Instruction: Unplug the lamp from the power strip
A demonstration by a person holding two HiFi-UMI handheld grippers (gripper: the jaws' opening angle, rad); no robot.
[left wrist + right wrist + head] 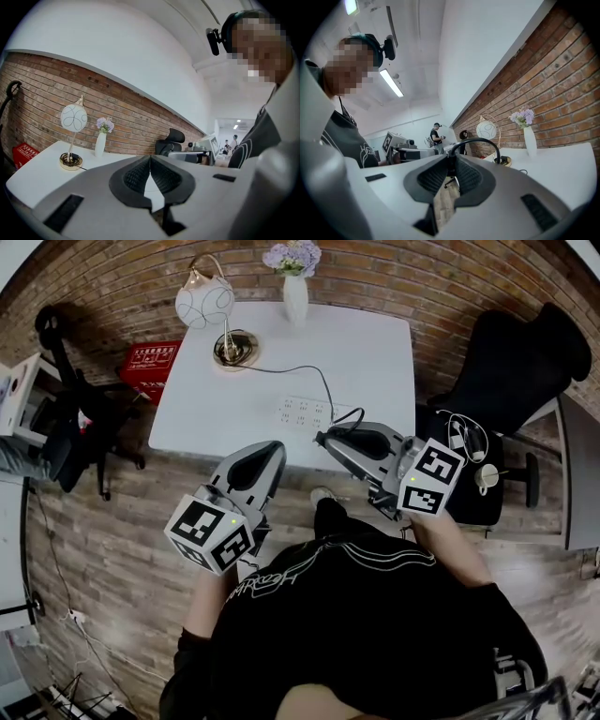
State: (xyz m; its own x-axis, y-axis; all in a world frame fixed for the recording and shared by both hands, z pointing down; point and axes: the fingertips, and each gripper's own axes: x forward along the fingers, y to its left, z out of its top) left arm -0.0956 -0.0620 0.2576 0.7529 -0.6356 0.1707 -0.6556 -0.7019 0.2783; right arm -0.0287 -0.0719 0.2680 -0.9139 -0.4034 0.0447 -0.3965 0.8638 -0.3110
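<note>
Off the near edge of the white table (375, 352), your right gripper (322, 438) points level and pinches the lamp's black plug (451, 158) between its pads. The cord (479, 139) arches up out of the jaws. It then runs across the tabletop to the gold base of the lamp (206, 304), which stands at the far left corner with its round white shade. The power strip (305, 412) lies flat close to the table's near edge, just beyond the plug and apart from it. Your left gripper (277, 448) hovers just left of the right one, its jaws pressed together with nothing between them. At the far edge, right of the lamp, stands a white vase (295, 296) of pale purple flowers. A black office chair (516, 362) sits right of the table.
</note>
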